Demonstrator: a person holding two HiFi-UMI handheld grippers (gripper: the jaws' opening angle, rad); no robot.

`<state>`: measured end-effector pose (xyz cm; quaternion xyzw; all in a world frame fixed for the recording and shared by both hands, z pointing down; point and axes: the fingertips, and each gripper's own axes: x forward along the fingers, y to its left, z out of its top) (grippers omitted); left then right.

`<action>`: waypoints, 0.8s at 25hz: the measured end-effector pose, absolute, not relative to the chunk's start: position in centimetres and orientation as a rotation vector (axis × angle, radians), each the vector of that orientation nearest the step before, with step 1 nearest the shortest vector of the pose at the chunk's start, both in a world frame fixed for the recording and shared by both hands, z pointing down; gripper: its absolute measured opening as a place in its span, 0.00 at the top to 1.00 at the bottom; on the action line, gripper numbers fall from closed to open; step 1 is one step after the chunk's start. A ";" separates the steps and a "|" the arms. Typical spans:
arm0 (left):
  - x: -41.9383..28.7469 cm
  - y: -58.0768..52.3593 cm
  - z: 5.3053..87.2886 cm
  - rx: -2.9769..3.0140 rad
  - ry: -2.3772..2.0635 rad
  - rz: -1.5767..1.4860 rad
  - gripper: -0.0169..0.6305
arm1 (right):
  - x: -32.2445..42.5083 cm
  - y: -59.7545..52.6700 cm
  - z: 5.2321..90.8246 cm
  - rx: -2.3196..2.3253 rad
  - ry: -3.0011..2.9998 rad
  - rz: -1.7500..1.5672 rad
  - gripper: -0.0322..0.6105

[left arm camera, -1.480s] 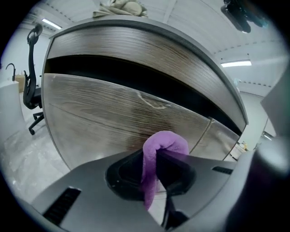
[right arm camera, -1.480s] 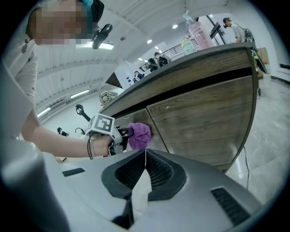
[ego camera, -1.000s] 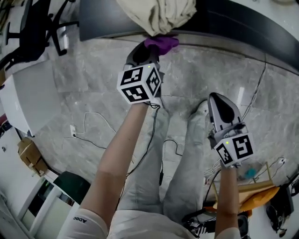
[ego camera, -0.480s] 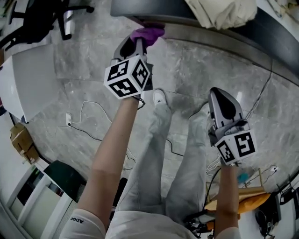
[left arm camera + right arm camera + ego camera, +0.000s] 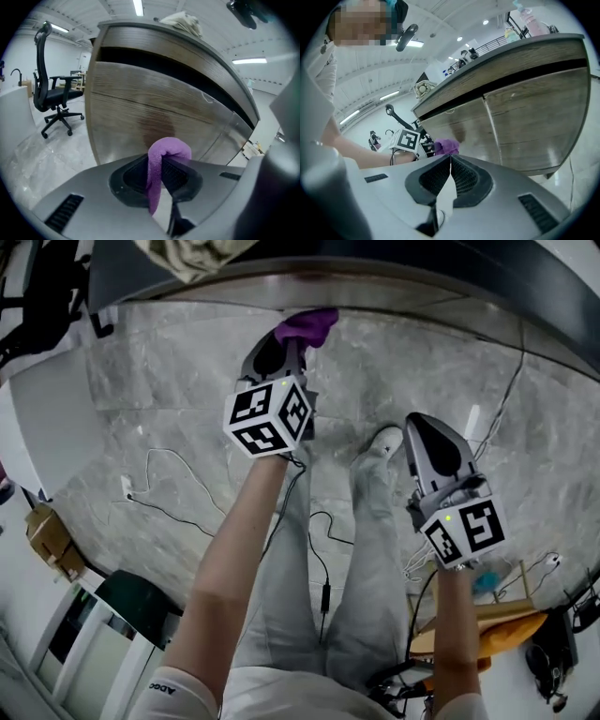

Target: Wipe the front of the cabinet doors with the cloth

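The cloth (image 5: 165, 152), a purple rag, is pinched between the jaws of the left gripper (image 5: 289, 345), which are closed on it. In the left gripper view it loops up out of the jaws at lower centre and hangs down between them. Right behind it, filling the middle of that view, is the wood-grain cabinet door (image 5: 140, 105), with a darker patch on the wood just above the cloth's hump. Whether the cloth touches the door cannot be told. In the head view the cloth shows at upper centre, beside the base of the cabinet where it meets the grey marbled floor (image 5: 178, 399). The right gripper (image 5: 450, 161) is held lower and at the right of the head view, well apart from the cabinet. Its jaws are closed together with nothing between them. Its own view looks along the cabinet front, where a vertical seam (image 5: 491, 129) parts two doors at the frame's centre, and the left gripper and cloth appear small at the left against the door. A pale bundle of fabric (image 5: 182, 21) lies on the cabinet top, at the upper centre of the left gripper view. A black office chair (image 5: 50, 91) stands at that view's left. Thin cables (image 5: 164, 486) trail over the floor at the left of the head view.
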<state>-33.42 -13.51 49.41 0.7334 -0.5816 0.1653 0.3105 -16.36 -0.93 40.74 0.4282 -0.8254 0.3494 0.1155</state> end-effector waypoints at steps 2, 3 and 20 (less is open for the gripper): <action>-29.2 -13.6 50.3 1.968 -1.486 0.446 0.89 | -13.6 -0.7 41.6 1.264 -2.403 1.032 0.91; -27.1 -13.7 50.8 1.986 -1.460 0.454 0.89 | -12.2 -0.7 42.0 1.272 -2.393 1.036 0.91; -19.7 -17.5 56.8 2.071 -1.326 0.619 0.89 | -5.1 0.5 46.5 1.386 -2.290 1.103 0.91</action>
